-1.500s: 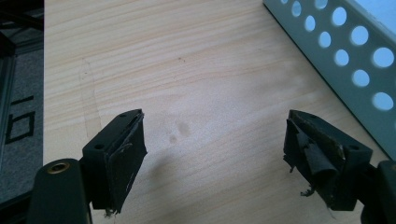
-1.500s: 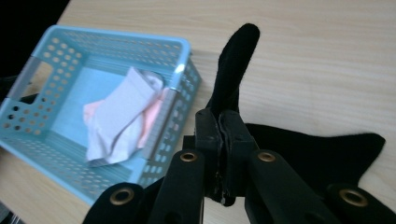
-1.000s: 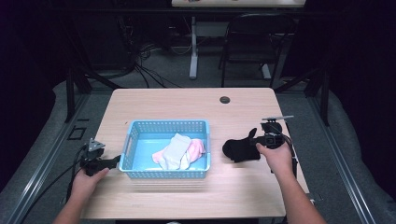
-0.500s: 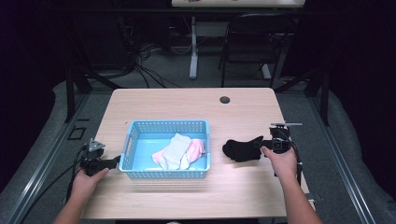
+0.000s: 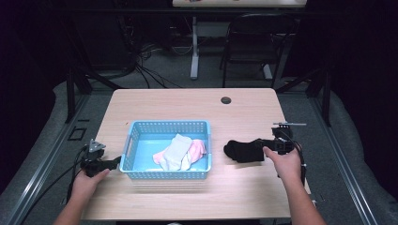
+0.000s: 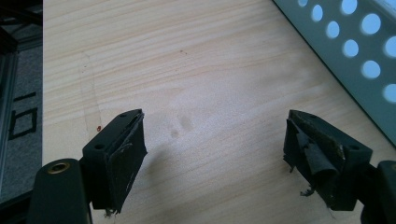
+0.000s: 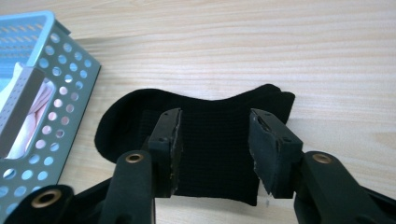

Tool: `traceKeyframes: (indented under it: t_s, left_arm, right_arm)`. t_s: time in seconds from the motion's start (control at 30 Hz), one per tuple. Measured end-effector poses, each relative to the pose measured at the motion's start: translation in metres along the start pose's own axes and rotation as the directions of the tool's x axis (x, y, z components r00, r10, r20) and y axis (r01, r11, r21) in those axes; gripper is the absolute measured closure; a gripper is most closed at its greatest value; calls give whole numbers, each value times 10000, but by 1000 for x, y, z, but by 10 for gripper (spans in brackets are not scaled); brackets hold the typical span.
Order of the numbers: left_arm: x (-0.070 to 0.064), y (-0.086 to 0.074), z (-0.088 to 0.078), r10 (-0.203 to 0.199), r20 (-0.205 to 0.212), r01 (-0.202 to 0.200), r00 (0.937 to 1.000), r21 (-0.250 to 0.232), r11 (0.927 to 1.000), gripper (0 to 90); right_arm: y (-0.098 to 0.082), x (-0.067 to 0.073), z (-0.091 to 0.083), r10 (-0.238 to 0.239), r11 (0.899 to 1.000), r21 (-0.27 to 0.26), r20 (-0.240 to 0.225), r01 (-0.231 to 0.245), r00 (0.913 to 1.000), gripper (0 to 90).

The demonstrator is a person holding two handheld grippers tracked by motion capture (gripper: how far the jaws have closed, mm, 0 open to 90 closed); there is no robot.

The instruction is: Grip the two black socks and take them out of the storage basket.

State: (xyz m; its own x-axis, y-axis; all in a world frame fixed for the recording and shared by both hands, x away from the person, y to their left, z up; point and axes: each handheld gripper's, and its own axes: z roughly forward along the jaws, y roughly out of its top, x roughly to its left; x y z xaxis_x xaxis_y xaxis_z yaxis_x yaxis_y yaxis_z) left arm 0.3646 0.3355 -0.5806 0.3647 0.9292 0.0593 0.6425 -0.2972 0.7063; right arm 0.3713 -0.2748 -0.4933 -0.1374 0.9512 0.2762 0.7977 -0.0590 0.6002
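Observation:
A black sock [image 5: 241, 150] [image 7: 212, 140] lies flat on the wooden table just right of a blue perforated basket [image 5: 164, 125] [image 7: 65, 79]. My right gripper [image 5: 262, 144] [image 7: 215, 130] is open, its jaws standing apart over the sock's middle. White and pink socks [image 5: 179, 151] lie inside the basket. My left gripper [image 5: 114, 162] [image 6: 215, 140] is open over bare wood at the basket's left side, with nothing between its jaws. The basket's wall [image 6: 355, 60] shows at the upper right of the left gripper view.
A small dark round grommet [image 5: 226, 100] sits near the table's far edge. The table's left edge [image 6: 43, 93] runs close to the left gripper. A chair [image 5: 248, 42] and cables stand on the floor beyond the table.
The black sock, bunched with one end raised a second ago, now lies flat. My right gripper has moved slightly right and toward the person. The left gripper has not moved.

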Motion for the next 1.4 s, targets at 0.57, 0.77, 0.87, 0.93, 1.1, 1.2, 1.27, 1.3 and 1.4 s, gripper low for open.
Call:
traceKeyframes:
  t_s: [0.57,0.77,0.87,0.93,1.1,1.2,1.27,1.3,1.4]
  left_arm:
    - [0,0,0,-76,56,76,10000,-53,10000,209]
    - [0,0,0,-103,65,103,9999,-68,9999,209]
    - [0,0,0,-92,68,93,9999,-68,9999,209]
    - [0,0,0,-95,69,96,9999,-74,9999,209]
    - [0,0,0,-72,71,73,9999,-45,10000,209]
    - [0,0,0,-47,72,47,10000,-31,10000,209]
    - [0,0,0,-43,70,43,10000,-20,10000,209]
    - [0,0,0,5,56,-5,10000,16,10000,209]
    - [0,0,1,-30,66,30,10000,16,10000,210]
  right_arm:
    - [-5,46,-7,-1504,9886,-51,-879,1506,9847,557]
    - [-17,62,2,-2136,9768,-88,-1126,2140,9704,557]
    - [-28,69,7,-2615,9652,-240,-1020,2604,9598,538]
    - [-35,73,10,-2879,9576,-413,-920,2852,9532,510]
    - [-52,82,12,-3299,9439,-609,-1291,3246,9352,490]
    - [-59,87,13,-3594,9328,-810,-1357,3512,9233,457]
    - [-62,88,15,-3658,9301,-889,-1330,3565,9212,447]
    - [-63,87,16,-3715,9278,-893,-1285,3623,9195,441]
    - [-66,84,22,-3499,9354,-961,-1130,3403,9299,437]
